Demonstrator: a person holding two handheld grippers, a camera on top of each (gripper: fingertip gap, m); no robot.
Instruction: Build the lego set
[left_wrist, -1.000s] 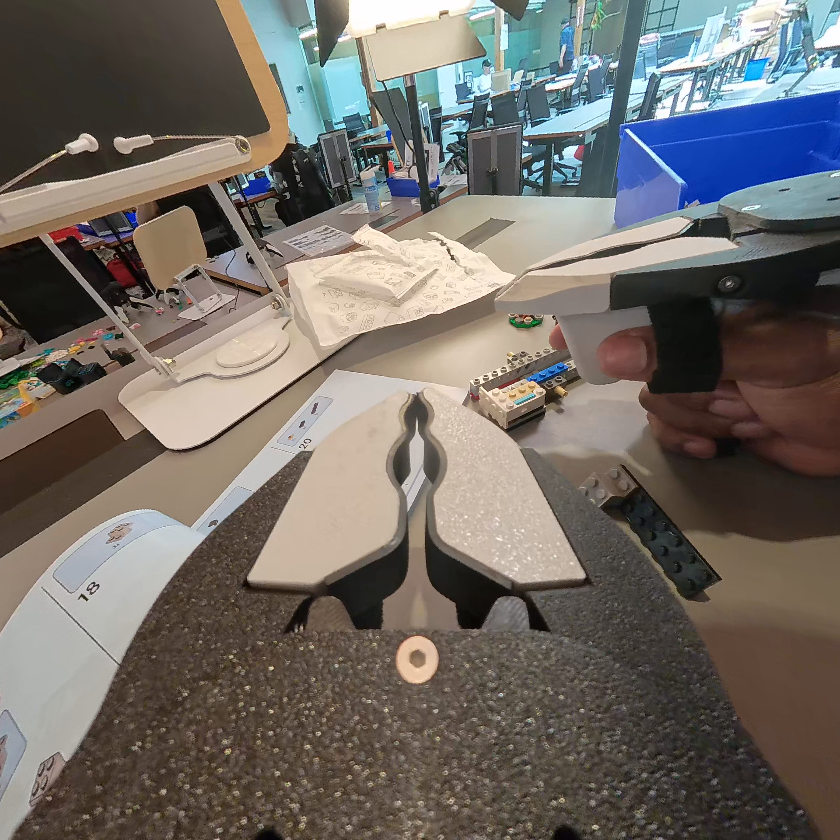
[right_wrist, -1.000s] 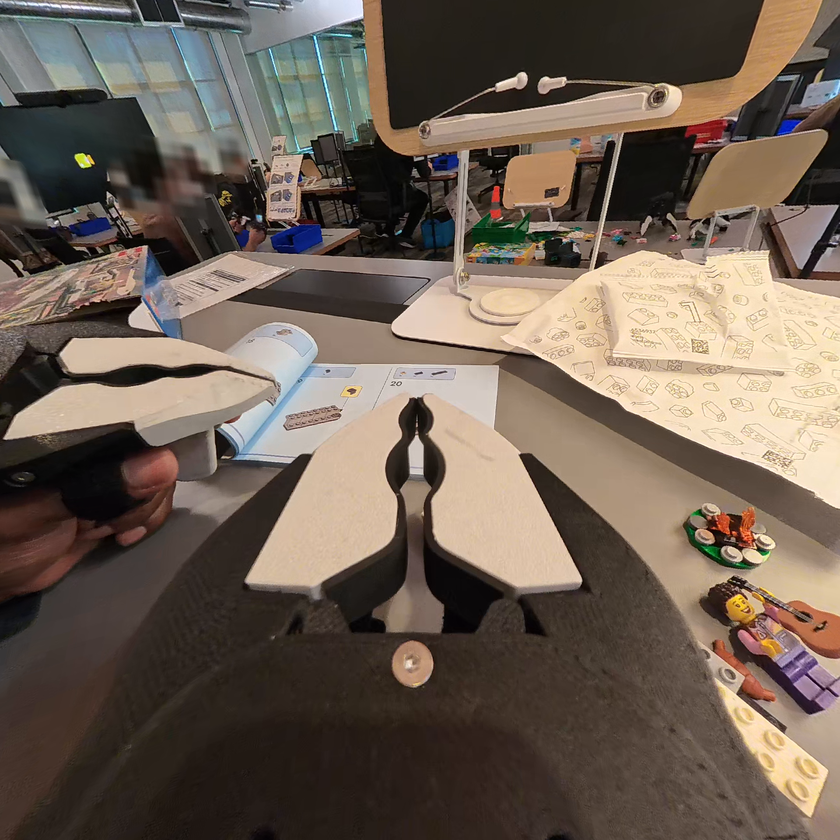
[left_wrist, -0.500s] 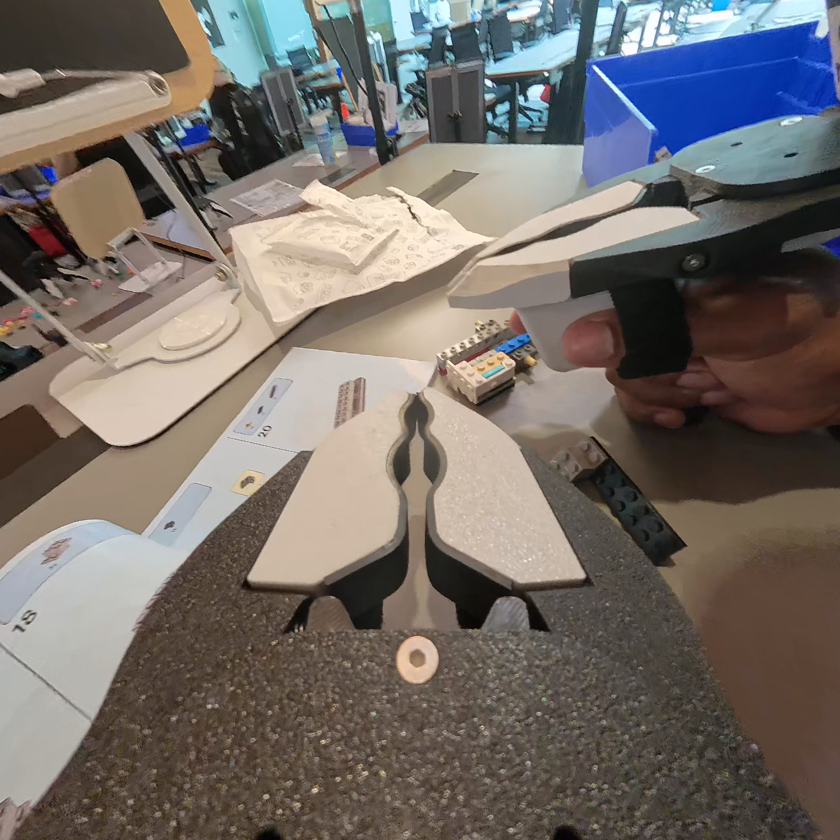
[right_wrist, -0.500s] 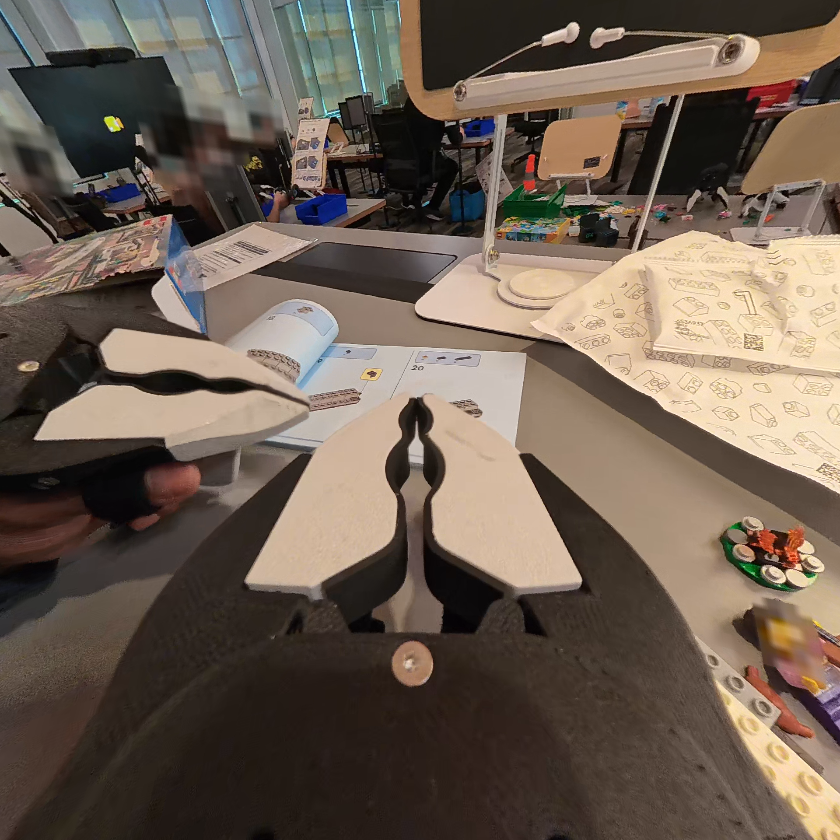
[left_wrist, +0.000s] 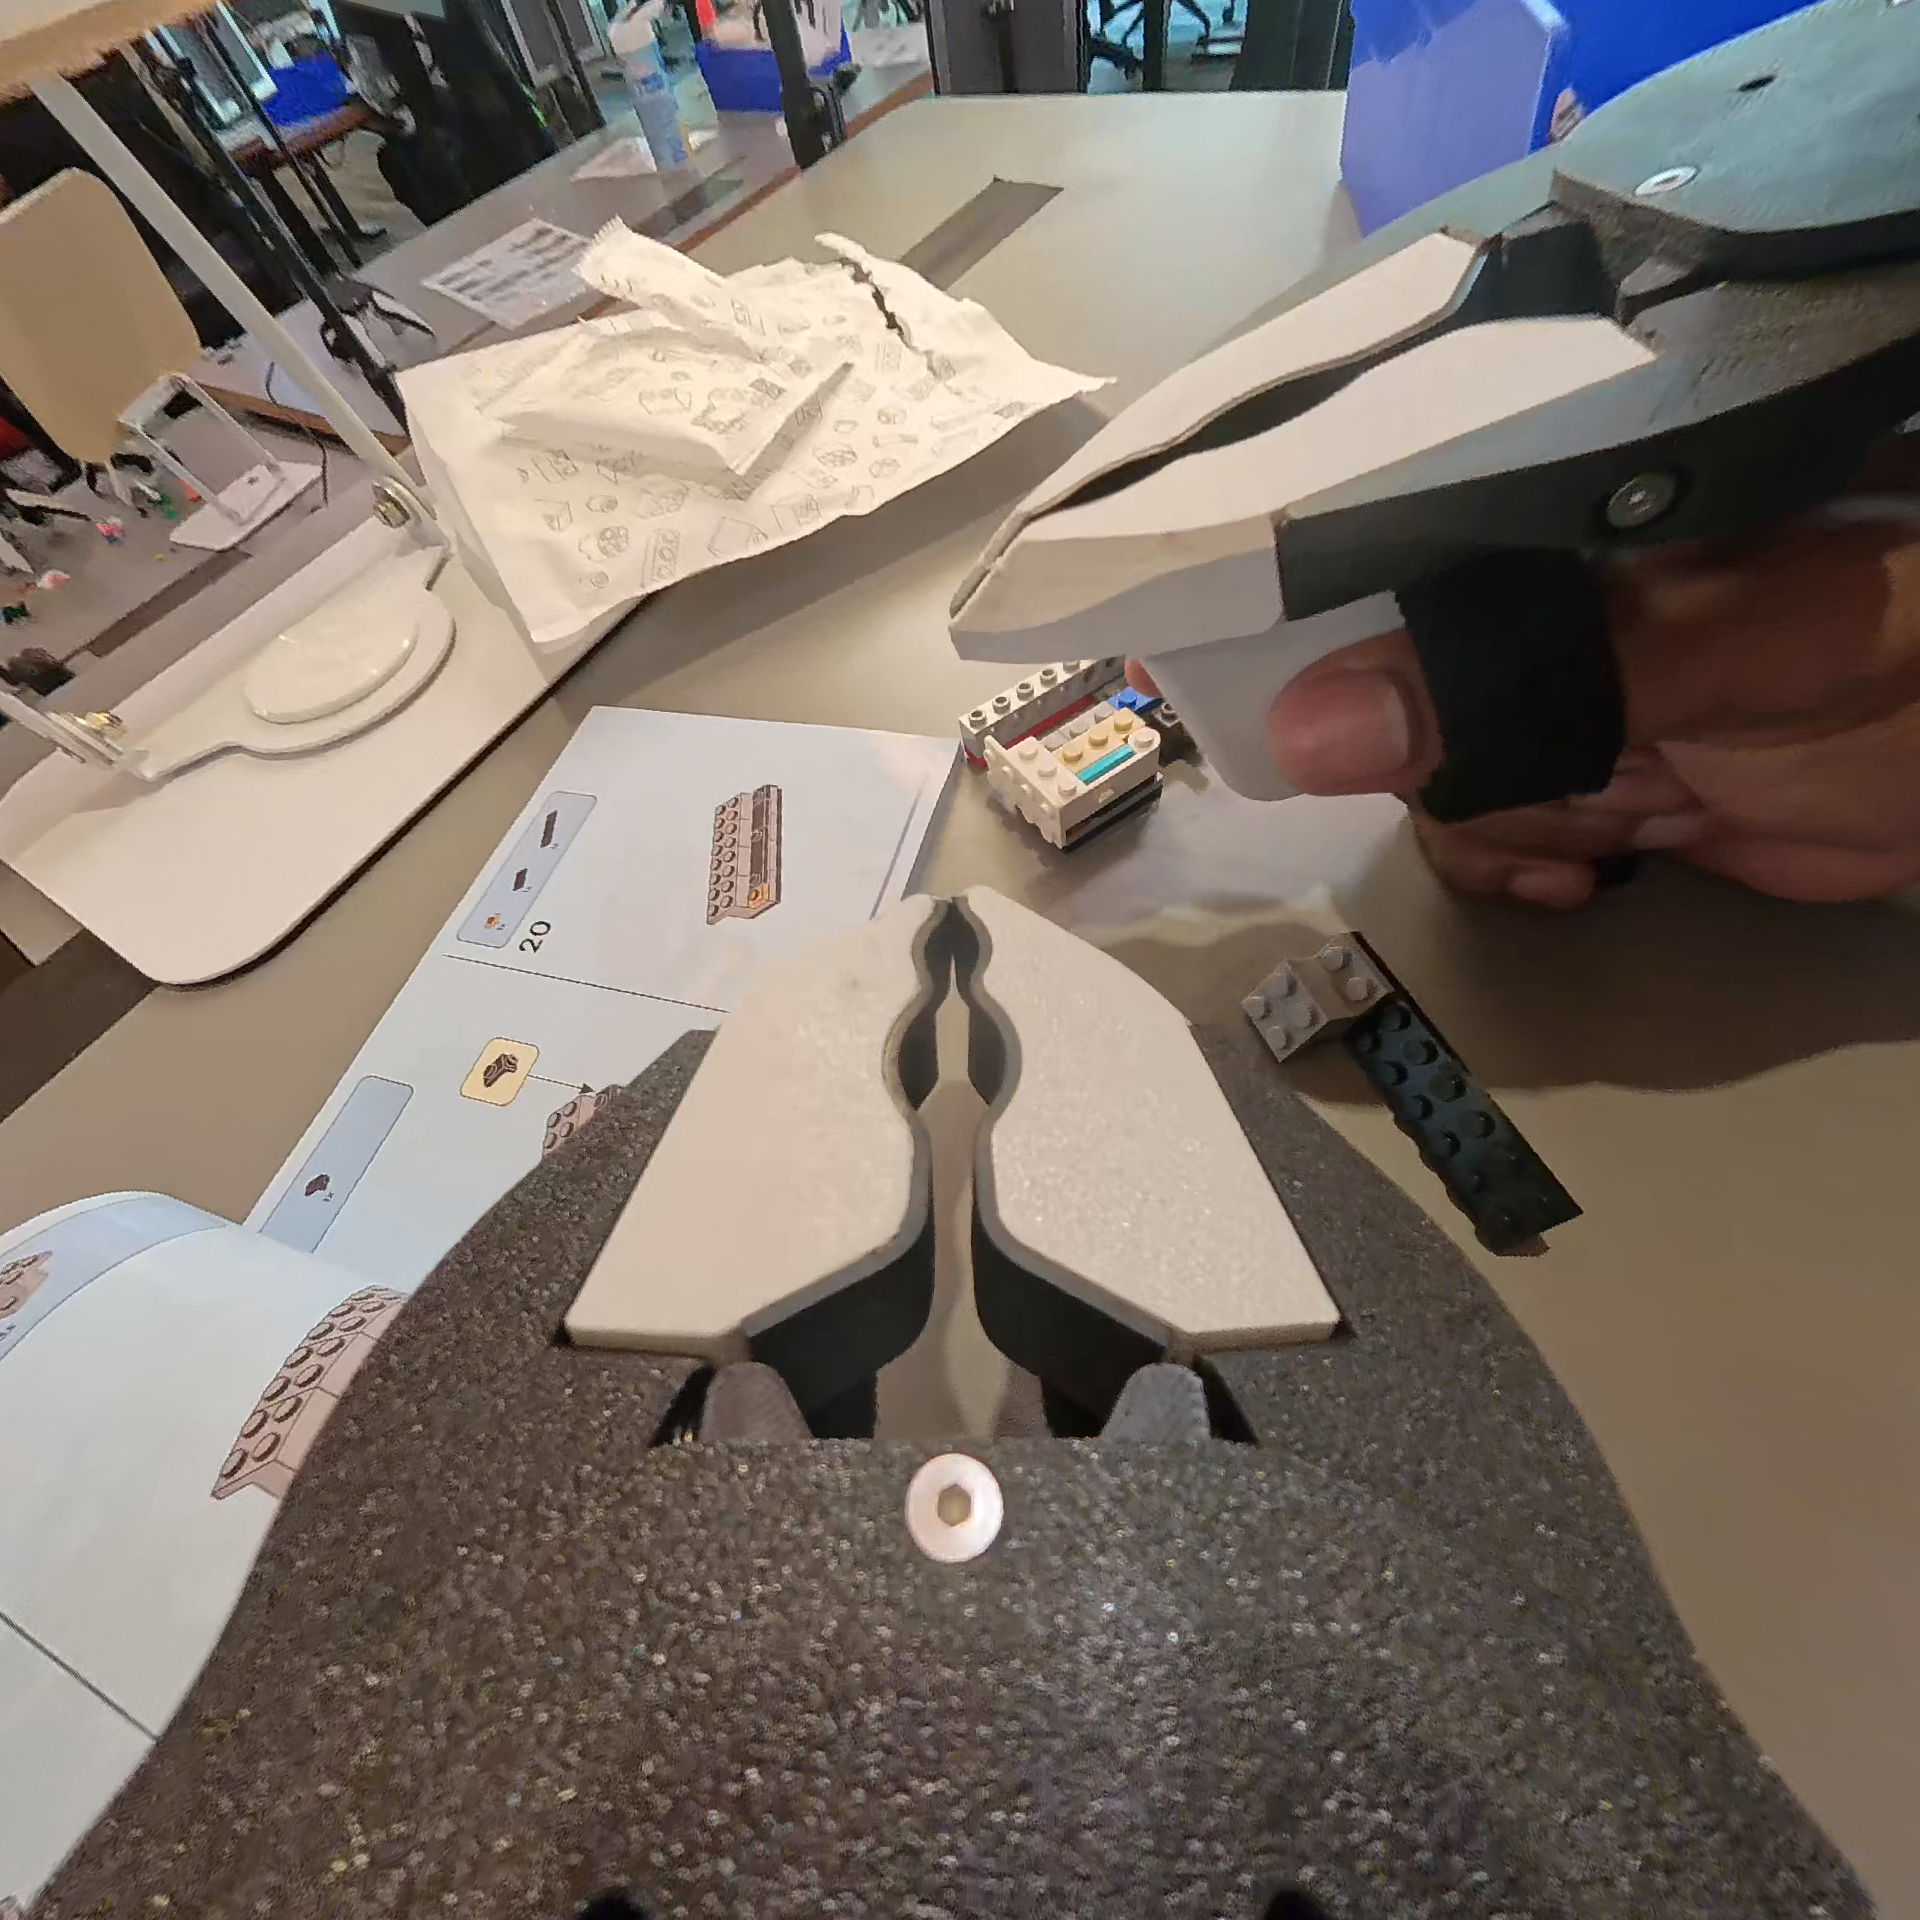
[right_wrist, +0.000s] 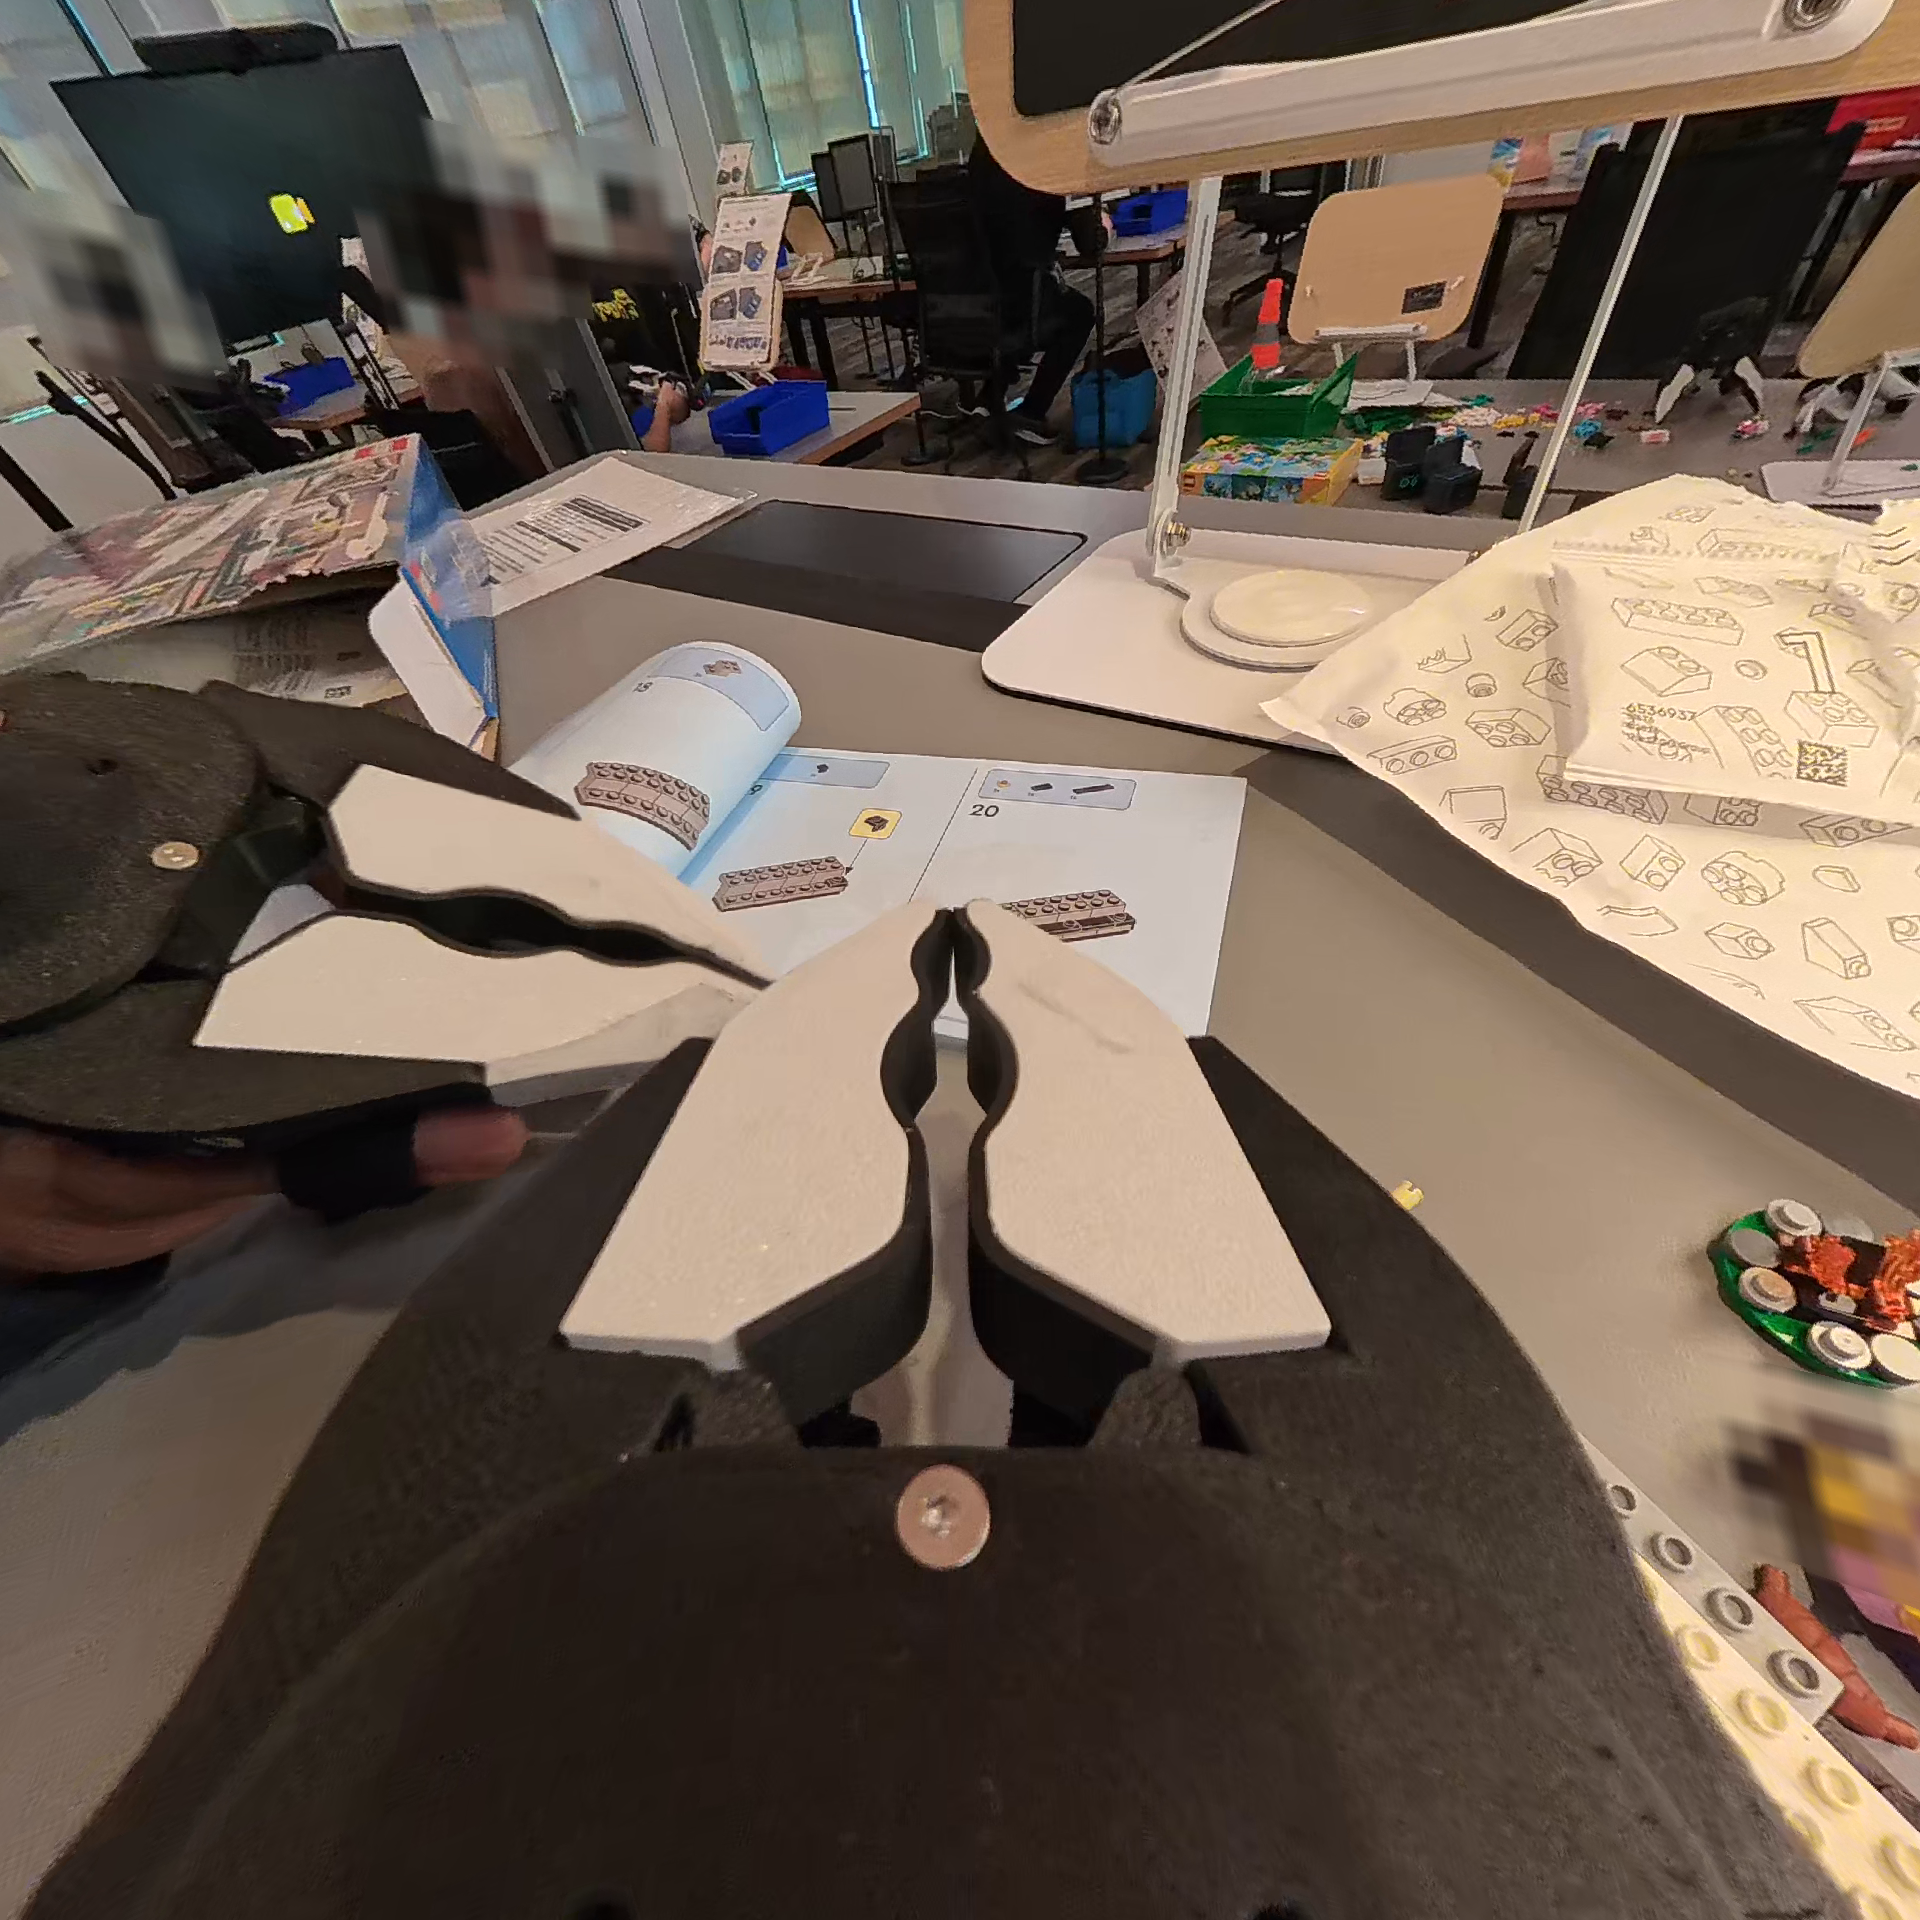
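My left claw (left_wrist: 953, 920) hangs with its tips pressed together on nothing above the open instruction booklet (left_wrist: 665, 831), whose printed pages carry brick diagrams and step numbers. Just right of the booklet's edge sits a small white brick build (left_wrist: 1081, 764), then a grey brick (left_wrist: 1311, 995) touching a black plate (left_wrist: 1455, 1127) on bare desk (left_wrist: 1714, 1299). My right claw (left_wrist: 982, 613), likewise closed and bare, hovers level over the build, a hand (left_wrist: 1683, 717) gripping its handle.
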